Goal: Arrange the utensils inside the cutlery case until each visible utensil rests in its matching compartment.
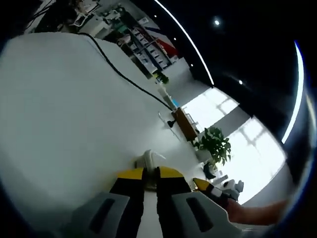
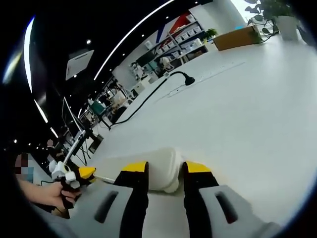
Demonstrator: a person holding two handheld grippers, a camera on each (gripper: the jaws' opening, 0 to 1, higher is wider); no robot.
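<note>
An open-plan office or lab is being shown: a long white desk (image 1: 64,109) is being crossed by a black cable (image 1: 124,77), with stocked shelving (image 2: 185,37), potted plants (image 1: 214,144) and ceiling light strips (image 1: 185,37) beyond.

Left gripper (image 1: 150,174): jaws nearly together, narrow gap. Right gripper (image 2: 166,167): jaws parted. Hand (image 2: 47,194) grips left gripper's handle in right gripper view.

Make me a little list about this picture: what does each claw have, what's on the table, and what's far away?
left claw: nearly closed on a thin white piece
right claw: either side of a rounded white object; grip unclear
table: white, with a black cable
far away: leafy plant, shelves, bright windows
other claw: yellow-tipped, held by a hand
</note>
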